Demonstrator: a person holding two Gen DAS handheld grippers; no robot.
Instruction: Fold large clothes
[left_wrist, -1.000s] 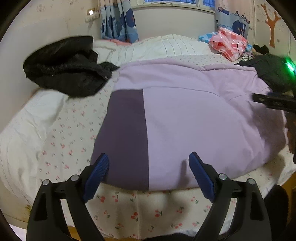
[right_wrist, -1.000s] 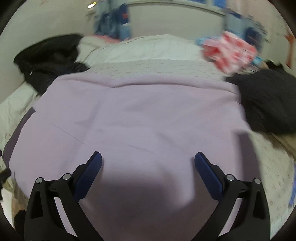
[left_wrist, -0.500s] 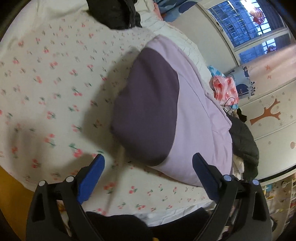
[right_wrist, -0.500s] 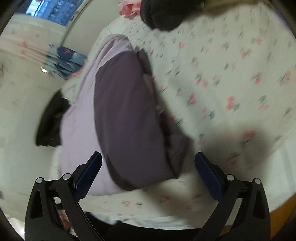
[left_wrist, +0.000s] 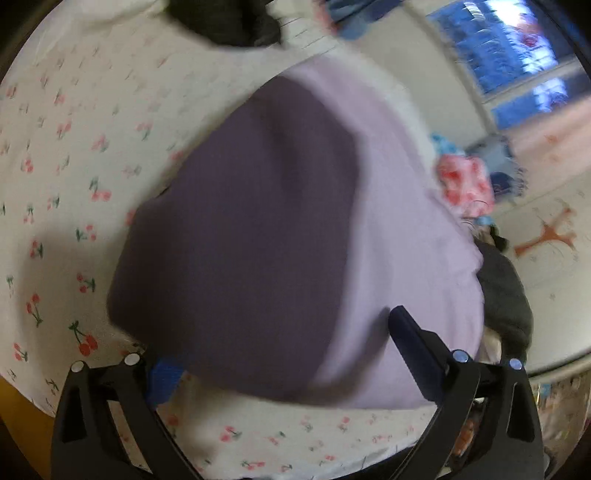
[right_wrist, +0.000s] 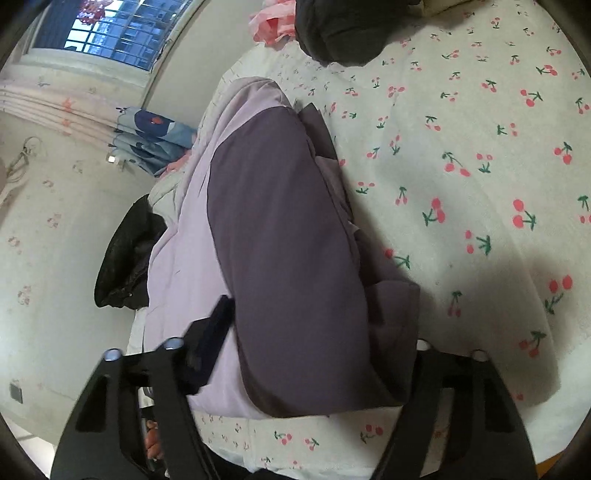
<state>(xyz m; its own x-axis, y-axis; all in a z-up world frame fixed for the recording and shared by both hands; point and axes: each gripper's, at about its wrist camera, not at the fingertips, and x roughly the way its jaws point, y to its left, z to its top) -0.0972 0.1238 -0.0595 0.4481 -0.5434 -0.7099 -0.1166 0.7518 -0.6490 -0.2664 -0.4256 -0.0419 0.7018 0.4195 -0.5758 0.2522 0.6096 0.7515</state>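
Left wrist view: left gripper (left_wrist: 284, 354), jaws just opening and standing wide, straddles the near end of the folded two-tone garment of dark purple and pale lilac cloth (left_wrist: 258, 229), one blue pad under its edge and the other above it, neither seen pressing. Right wrist view: right gripper (right_wrist: 310, 354), jaws just closing, has the garment's other end (right_wrist: 280, 240) between them; whether the pads pinch the cloth cannot be told, since one is hidden behind it. Garment lies on the white cherry-print bedsheet (right_wrist: 480, 166), with a black jacket (right_wrist: 122, 258) and a dark grey garment (right_wrist: 340, 29) beyond.
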